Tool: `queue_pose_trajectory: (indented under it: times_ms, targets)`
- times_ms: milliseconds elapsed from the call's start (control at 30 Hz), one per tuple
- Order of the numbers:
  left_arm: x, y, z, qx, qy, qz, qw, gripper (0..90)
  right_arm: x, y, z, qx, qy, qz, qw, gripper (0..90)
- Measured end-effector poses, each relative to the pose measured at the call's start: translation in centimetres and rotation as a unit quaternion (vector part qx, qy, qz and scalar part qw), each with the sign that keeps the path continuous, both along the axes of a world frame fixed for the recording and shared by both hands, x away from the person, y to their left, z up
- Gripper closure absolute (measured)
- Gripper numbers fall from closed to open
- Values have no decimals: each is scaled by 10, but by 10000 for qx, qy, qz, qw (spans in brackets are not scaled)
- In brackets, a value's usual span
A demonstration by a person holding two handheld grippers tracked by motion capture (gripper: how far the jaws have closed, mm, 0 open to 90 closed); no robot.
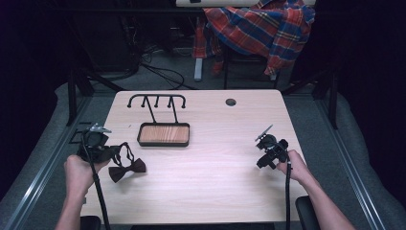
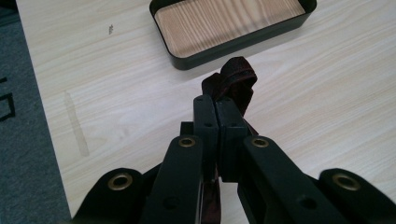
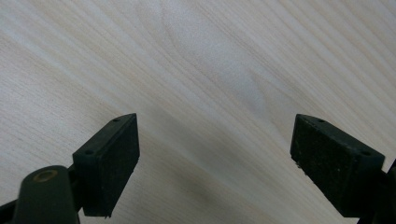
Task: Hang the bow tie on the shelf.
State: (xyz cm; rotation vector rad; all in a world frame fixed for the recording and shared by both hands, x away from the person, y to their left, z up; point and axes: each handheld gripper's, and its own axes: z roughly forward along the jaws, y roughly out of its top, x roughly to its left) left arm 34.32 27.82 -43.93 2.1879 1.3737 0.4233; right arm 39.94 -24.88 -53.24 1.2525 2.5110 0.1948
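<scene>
Looking down from the high view, the left gripper point(image 1: 114, 152) clamps the strap of a dark maroon fabric bow tie point(image 1: 127, 170) lying left of the black wood-floored tray point(image 1: 163, 134), not yet hung on the black wire rack point(image 1: 156, 101). In the left gripper view, its jaws pinch the strap together. In the right gripper view, the right gripper point(image 3: 215, 158) stands apart, idle.

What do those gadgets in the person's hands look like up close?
Both are black. The left gripper and the right gripper each carry a grey three-cornered plate on top and trail a black cable toward the person. Their arms are flat black bars joined with brass-coloured rivets. The fingers end in blocky, dark rectangular pads. The forearms show no sleeves.
</scene>
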Motion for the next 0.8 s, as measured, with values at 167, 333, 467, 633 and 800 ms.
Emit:
queue_pose_trajectory:
  times_ms: [167,333,467,633,800]
  targets:
    - [4,0,4,24,-31,3,10000,890,0,0,0,7,18,5,10000,154]
    - [10,-3,9,56,-43,-28,10000,890,0,0,0,4,20,5,10000,154]
    - [14,-4,12,90,-41,-64,9999,890,0,0,0,8,22,7,10000,154]
    - [18,-6,16,116,-93,-74,9999,890,0,0,0,10,22,3,10000,154]
    - [22,-8,18,149,-142,-74,9998,890,0,0,0,11,23,7,10000,154]
